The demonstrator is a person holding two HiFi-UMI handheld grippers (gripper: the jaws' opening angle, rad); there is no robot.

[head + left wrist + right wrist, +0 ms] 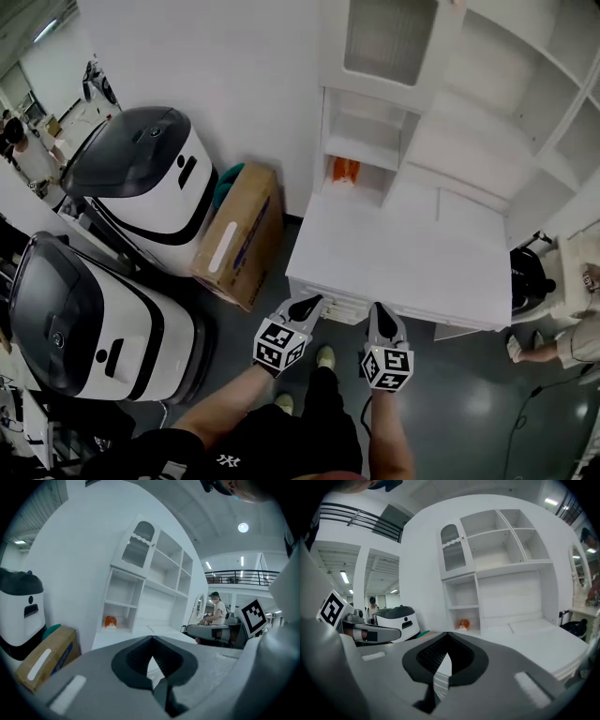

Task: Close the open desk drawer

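Both jaw pairs are pressed together and empty. Straight ahead of the left gripper (305, 306) and right gripper (382, 317), the drawer (343, 307) seems slightly out under the desk (403, 253) edge. Its front runs left-right and both tips are equally near.

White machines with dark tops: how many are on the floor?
2. One machine beside the cardboard box, the other nearer, lower left; more may be out of frame.
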